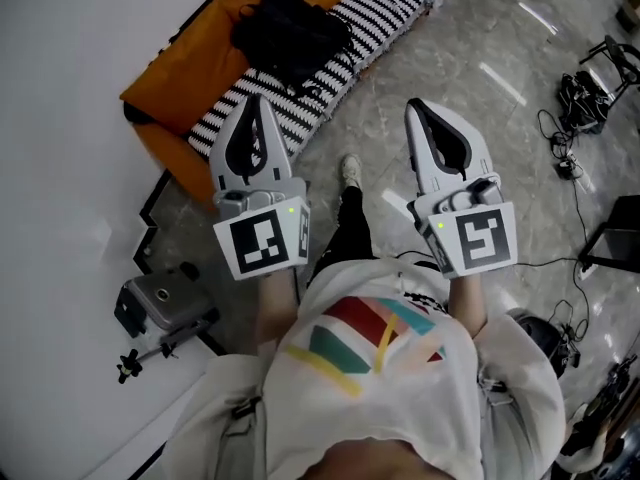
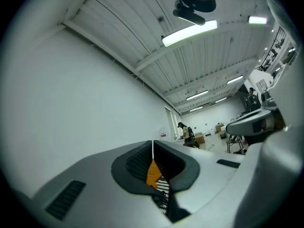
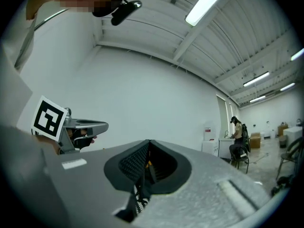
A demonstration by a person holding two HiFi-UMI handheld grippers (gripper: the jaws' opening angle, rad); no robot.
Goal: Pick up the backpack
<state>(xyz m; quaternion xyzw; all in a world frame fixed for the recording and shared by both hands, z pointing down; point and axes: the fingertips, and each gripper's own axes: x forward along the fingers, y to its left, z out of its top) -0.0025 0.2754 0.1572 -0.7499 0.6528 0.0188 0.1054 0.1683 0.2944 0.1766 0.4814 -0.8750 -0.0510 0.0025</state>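
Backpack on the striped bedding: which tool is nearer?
Left. The left tool hovers just short of the backpack; the right tool is farther right, over floor.

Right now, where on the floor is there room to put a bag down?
The grey floor between the striped blanket and the cables is bare and wide. Crowded spots: the right edge, full of cables, and beside the white wall, where a grey box sits. The backpack covers part of the blanket.
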